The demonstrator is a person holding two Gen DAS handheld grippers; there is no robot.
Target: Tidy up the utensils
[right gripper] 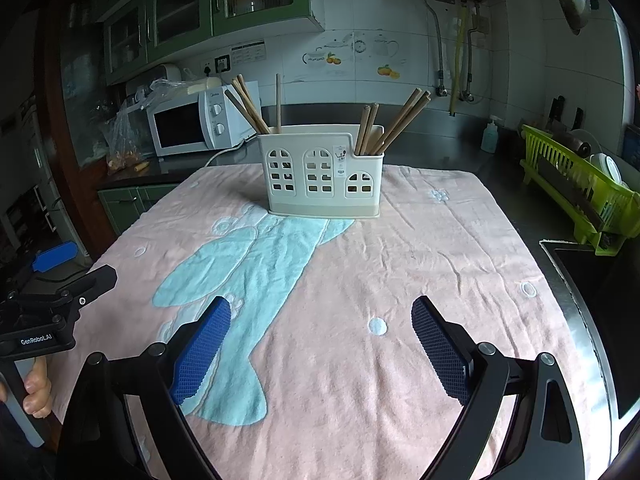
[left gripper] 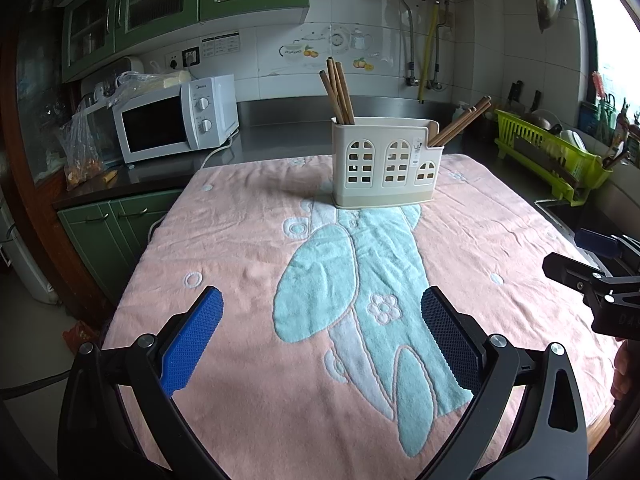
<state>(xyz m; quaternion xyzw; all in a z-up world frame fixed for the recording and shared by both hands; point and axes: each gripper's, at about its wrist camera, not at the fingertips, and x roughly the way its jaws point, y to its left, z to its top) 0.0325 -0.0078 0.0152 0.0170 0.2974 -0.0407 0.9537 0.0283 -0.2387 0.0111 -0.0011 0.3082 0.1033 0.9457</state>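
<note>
A cream utensil holder (left gripper: 386, 164) (right gripper: 323, 176) with arched cut-outs stands upright at the far middle of a pink and teal towel (left gripper: 248, 264) (right gripper: 420, 264). Several wooden chopsticks (left gripper: 338, 92) (right gripper: 246, 104) stand in its left compartment, and more chopsticks (left gripper: 460, 122) (right gripper: 394, 124) lean right out of its right compartment. My left gripper (left gripper: 322, 312) is open and empty, low over the near part of the towel. My right gripper (right gripper: 321, 318) is open and empty too, beside it; it shows at the right edge of the left wrist view (left gripper: 596, 264).
A white microwave (left gripper: 172, 120) (right gripper: 200, 120) and plastic bags sit on the counter at the back left. A green dish rack (left gripper: 556, 152) (right gripper: 580, 184) stands at the right, with a sink (right gripper: 592, 292) in front of it. Green cabinets hang above.
</note>
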